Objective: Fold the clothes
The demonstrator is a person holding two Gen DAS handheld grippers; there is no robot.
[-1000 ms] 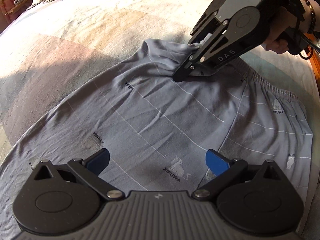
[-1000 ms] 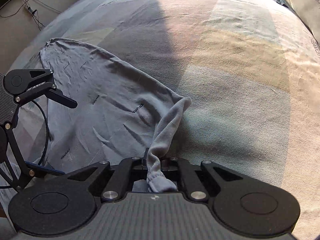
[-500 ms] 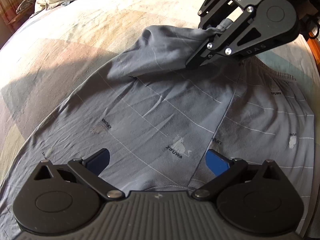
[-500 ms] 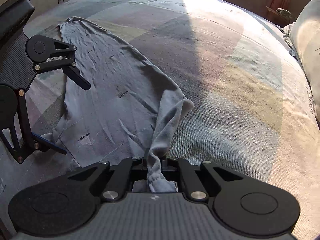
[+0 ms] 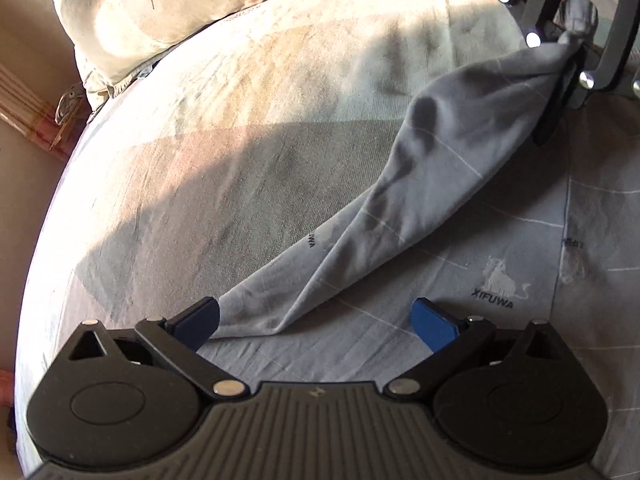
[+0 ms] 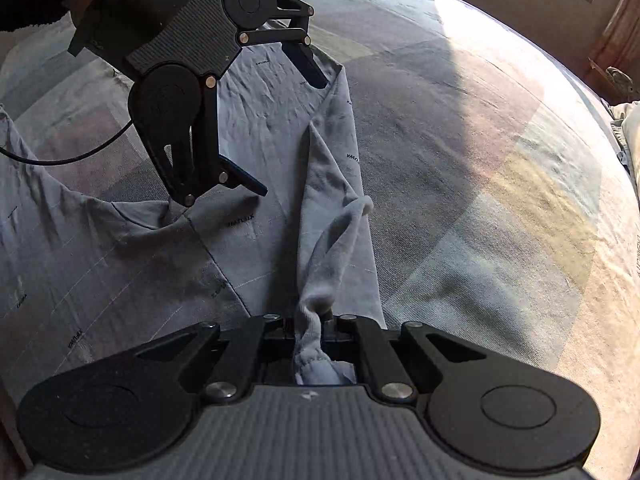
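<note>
Grey pyjama trousers (image 5: pixel 516 236) with thin white lines and XIFUWA prints lie flat on the bed. My right gripper (image 6: pixel 315 322) is shut on a bunched edge of the trousers (image 6: pixel 332 248), and a fold of cloth is lifted and stretched from there. In the left wrist view, the right gripper (image 5: pixel 570 50) hangs at the top right with that fold (image 5: pixel 440 152) running down to my left gripper (image 5: pixel 316 320). The left gripper is open, its blue pads (image 5: pixel 434 322) low over the cloth and the fold's lower end between them. From the right wrist, the left gripper (image 6: pixel 286 132) shows open above the trousers.
The bed sheet (image 5: pixel 224 168) has pale colour blocks, part in sun and part in shadow. A cream pillow (image 5: pixel 160 8) lies at the head of the bed, far left. A black cable (image 6: pixel 68 158) trails from the left gripper. Bare sheet (image 6: pixel 480 200) stretches right of the trousers.
The right gripper has lifted its pinched edge higher and carried it across, so the fold stands up. The left gripper has moved to the trousers' outer edge, still open.
</note>
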